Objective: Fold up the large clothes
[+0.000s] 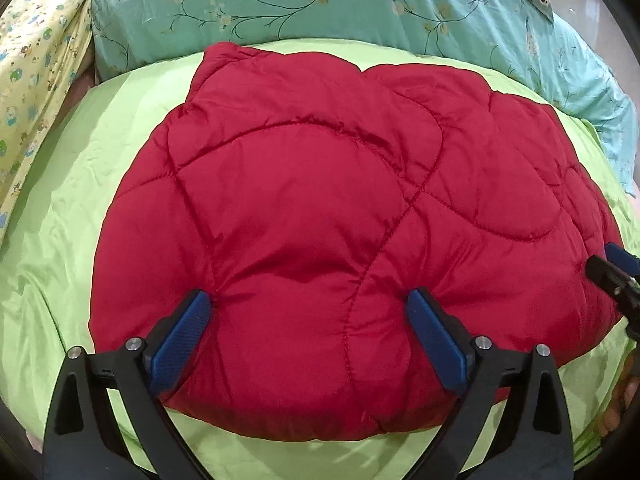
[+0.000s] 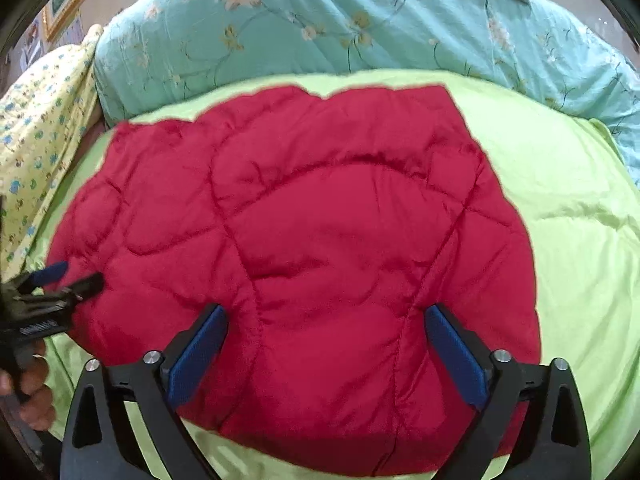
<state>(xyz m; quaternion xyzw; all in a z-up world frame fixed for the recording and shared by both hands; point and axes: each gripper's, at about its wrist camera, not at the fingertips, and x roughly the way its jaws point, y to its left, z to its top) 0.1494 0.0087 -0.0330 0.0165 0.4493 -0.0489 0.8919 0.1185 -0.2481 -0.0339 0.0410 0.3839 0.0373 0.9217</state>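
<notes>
Both grippers work at the near edge of the red quilted garment [image 1: 320, 208]. Our left gripper [image 1: 308, 316] has its jaws spread wide, straddling the padded bulge of the near hem, and clamps nothing. Our right gripper [image 2: 326, 324] shows the same condition: jaws apart, blue pads on either side of the puffed fabric, nothing pinched.

1. Location. We find the garment lying in a compact, roughly rounded bundle on the green bedsheet [image 1: 60, 220], near the middle of the bed. It appears already folded, so we judge the step in hand to be a final fold or a press and release.

2. Technique. If another fold is needed, we advise closing each gripper on the full thickness of the near hem, not on the top layer alone. The padding is thick and slippery-looking, and a shallow pinch is likely to slide off. We lift both sides together and carry them level to the far edge.

3. Clearance, largest first. Bare green sheet lies open left, right and in front of the bundle. The teal floral quilt [image 1: 320, 4] borders the far edge closely, limiting forward travel. The yellow printed fabric [image 1: 40, 80] lies at the far left, well apart from the garment.
</notes>
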